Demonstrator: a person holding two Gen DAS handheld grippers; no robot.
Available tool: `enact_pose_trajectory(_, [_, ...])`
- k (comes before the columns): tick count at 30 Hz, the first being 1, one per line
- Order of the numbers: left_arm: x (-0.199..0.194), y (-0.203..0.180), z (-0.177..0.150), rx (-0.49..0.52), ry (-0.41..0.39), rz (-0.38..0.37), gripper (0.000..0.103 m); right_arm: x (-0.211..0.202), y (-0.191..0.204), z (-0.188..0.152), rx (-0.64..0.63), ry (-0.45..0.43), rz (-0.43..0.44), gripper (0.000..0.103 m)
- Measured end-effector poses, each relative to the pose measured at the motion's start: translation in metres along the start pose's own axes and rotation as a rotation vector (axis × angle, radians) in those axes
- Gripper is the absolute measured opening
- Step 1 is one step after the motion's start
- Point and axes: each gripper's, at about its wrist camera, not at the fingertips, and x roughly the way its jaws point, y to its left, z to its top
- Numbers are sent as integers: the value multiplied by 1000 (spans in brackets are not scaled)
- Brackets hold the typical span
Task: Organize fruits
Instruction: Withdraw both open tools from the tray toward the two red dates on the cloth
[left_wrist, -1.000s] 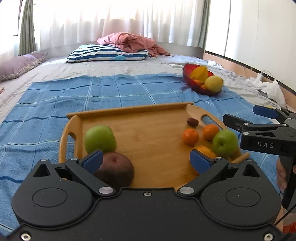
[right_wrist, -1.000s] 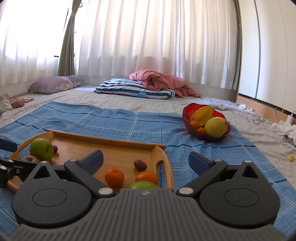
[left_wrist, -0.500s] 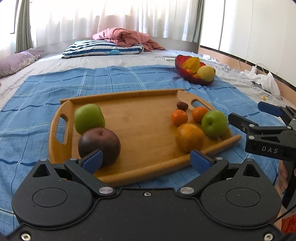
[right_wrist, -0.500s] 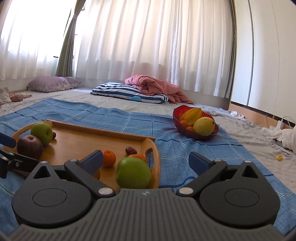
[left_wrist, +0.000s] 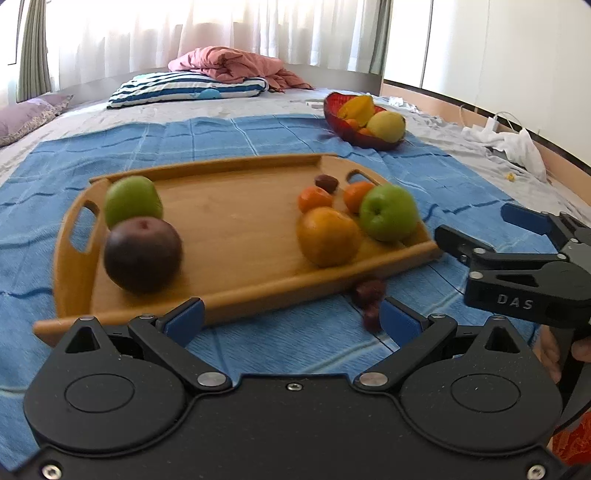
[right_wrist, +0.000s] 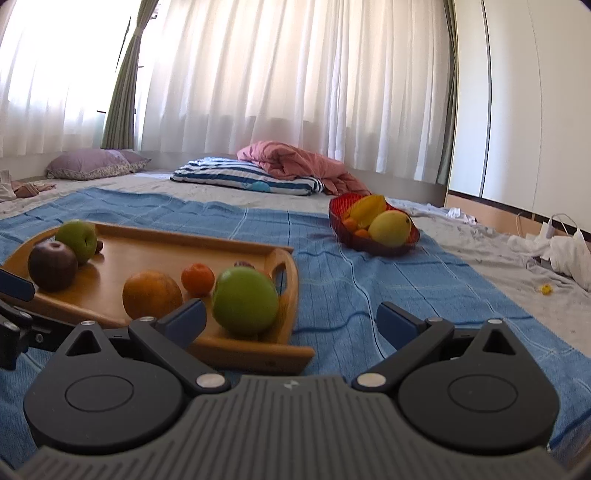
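Note:
A wooden tray lies on the blue cloth. At its left end sit a green apple and a dark red apple. Its right end holds an orange, a second green apple, two mandarins and a date. Small dark fruits lie blurred on the cloth just in front of the tray. My left gripper is open and empty, short of the tray's near edge. My right gripper stands open and empty off the tray's right end.
A red bowl with a starfruit, a yellow fruit and small oranges stands on the cloth beyond the tray's far right corner. A striped pillow and pink blanket lie at the back. White cloths and cables lie far right.
Both grippers have drawn back from the tray, so its whole near edge now shows. Small dark fruits have come into view on the cloth in front of the tray.

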Motion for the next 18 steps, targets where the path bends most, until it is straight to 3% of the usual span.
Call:
enact_pose_trajectory(4, [5,-18,-10,20,10,-2,99,-4,-3,-7,-12,11,-8,103])
enact_pose_trajectory(7, [5,-30,-13,31,0,-8,88,-7,-5,-10,-15,6,-8,103])
enact_pose_trajectory(9, [6,-36,-13,24,-2,-12,73,-8,-8,-11,-10,5,-7,103])
enact_pose_trajectory(18, [14,-49,-7,-12,21,-60,38,-11,-13,-14,24,13,13,97])
